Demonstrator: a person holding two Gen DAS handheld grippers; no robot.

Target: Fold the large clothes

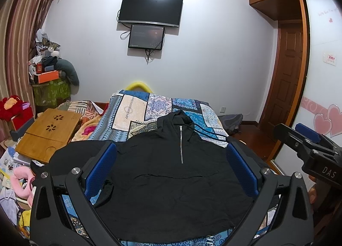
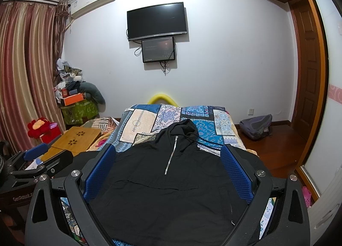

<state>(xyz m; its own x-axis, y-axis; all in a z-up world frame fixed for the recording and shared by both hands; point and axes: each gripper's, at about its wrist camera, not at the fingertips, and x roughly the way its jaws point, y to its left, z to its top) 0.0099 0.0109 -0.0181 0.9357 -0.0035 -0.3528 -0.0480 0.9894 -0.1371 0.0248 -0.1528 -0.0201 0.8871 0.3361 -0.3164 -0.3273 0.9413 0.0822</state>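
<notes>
A black hoodie (image 1: 171, 173) lies flat on the bed (image 1: 136, 113), face up. Its hood points to the far wall and its zip (image 1: 181, 143) runs down the middle. The bottom edge is close to the near edge of the bed. The left sleeve reaches out past the bed's left side.

The left gripper (image 1: 171, 169) hangs above the hoodie with its blue fingers (image 1: 100, 169) wide apart, holding nothing. The right gripper (image 2: 168, 171) hangs above it too, fingers (image 2: 235, 173) spread wide, with nothing between them. The two tools sit side by side, near each other.

Left of the bed is crowded: a wooden tray (image 1: 49, 132), a blanket and piles of stuff. Right of the bed is bare wood floor (image 2: 275, 145), with a grey bag (image 2: 255, 126) by the wall. The far half of the bed shows only the blue patterned cover.
</notes>
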